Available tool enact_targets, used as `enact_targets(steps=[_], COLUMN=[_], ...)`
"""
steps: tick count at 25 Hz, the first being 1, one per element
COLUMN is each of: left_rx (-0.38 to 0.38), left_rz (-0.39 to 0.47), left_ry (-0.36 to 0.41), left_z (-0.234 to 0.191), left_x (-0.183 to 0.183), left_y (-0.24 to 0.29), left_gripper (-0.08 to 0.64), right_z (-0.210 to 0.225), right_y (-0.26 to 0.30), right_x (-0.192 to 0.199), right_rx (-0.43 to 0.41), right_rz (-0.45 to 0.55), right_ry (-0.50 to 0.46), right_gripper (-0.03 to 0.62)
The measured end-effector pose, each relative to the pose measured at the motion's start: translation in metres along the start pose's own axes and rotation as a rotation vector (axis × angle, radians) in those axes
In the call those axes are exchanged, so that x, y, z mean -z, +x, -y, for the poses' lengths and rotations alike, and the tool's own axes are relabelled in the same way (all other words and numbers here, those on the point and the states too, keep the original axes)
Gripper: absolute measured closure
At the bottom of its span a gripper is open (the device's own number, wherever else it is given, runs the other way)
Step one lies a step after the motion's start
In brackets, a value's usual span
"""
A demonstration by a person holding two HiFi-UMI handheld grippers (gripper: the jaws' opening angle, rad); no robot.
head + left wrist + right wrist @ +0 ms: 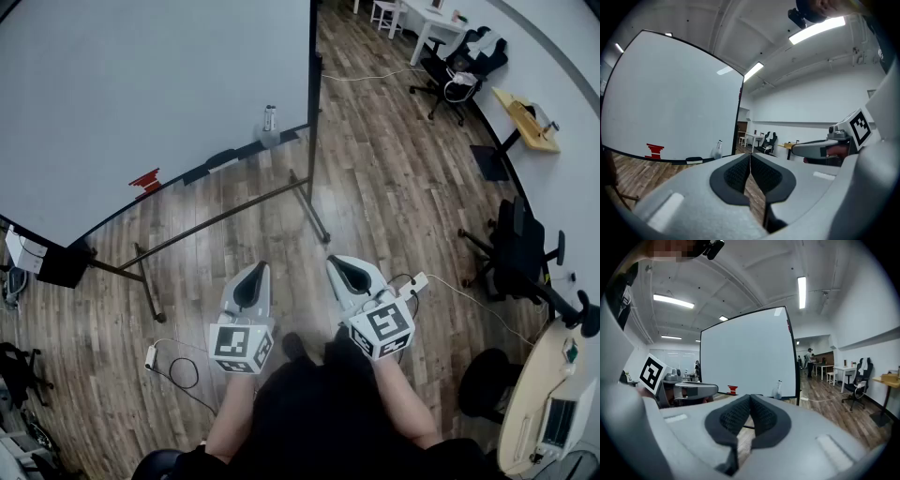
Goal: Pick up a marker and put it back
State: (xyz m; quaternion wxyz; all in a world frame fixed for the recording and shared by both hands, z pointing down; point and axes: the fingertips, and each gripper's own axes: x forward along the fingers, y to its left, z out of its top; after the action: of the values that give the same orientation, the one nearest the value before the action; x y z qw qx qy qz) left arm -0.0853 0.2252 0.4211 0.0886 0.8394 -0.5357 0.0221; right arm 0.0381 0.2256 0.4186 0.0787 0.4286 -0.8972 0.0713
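We hold the left gripper (254, 273) and right gripper (344, 268) with jaws together, gripping nothing, well apart from the whiteboard ledge (251, 148), whose dark items (222, 161) are too small to identify.

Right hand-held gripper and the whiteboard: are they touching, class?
Apart. The head view shows wood floor between the right hand-held gripper and the whiteboard.

Lighting: bright, even, indoor — ceiling strip lights (816, 29) overhead, one mirrored faintly on the whiteboard (670, 98). Shadows soft. Gripper views: heavy fisheye bending, dark vignetted corners; left gripper (750, 158) and right gripper (750, 400) slightly soft up close, room beyond sharper.
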Motion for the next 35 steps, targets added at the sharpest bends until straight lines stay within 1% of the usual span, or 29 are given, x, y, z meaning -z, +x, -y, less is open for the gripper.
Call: enact_targets(steps=[5, 8, 14, 18, 21, 24, 27, 31, 35], left_rx=[0.003, 0.005, -0.017, -0.022, -0.019, -0.006, 0.006, 0.014, -0.015], left_rz=[-0.01, -0.01, -0.007, -0.009, -0.018, -0.039, -0.048, -0.07, -0.09], left_ry=[-0.006, -0.012, -0.029, -0.038, -0.048, -0.054, -0.056, -0.048, -0.034], left_z=[0.01, 0.007, 0.005, 0.0, -0.004, -0.001, 0.008, 0.017, 0.005], left_x=[0.005, 0.005, 0.008, 0.014, 0.021, 0.025, 0.027, 0.03, 0.026], left_y=[-0.007, -0.011, -0.021, -0.029, -0.028, -0.025, -0.016, 0.001, 0.019], left_gripper=[0.548, 0.548, 0.548, 0.548, 0.548, 0.548, 0.548, 0.548, 0.548], right_z=[-0.005, -0.009, -0.015, -0.013, -0.012, -0.02, -0.021, -0.005, 0.009], right_y=[-0.008, -0.007, -0.013, -0.015, -0.015, -0.013, -0.011, -0.001, 0.027], right_x=[0.005, 0.005, 0.001, 0.007, 0.01, 0.005, 0.001, 0.009, 0.006], right_rx=[-0.01, -0.008, -0.031, 0.005, 0.017, -0.032, -0.057, -0.061, -0.09], right_rz=[-0.015, -0.018, 0.029, 0.01, 0.02, 0.038, 0.037, 0.008, 0.006], right_ry=[-0.003, -0.008, 0.059, 0.048, 0.058, 0.102, 0.069, 0.053, 0.044], right_gripper=[0.589, 0.589, 0.589, 0.589, 0.589, 0.589, 0.589, 0.589, 0.589])
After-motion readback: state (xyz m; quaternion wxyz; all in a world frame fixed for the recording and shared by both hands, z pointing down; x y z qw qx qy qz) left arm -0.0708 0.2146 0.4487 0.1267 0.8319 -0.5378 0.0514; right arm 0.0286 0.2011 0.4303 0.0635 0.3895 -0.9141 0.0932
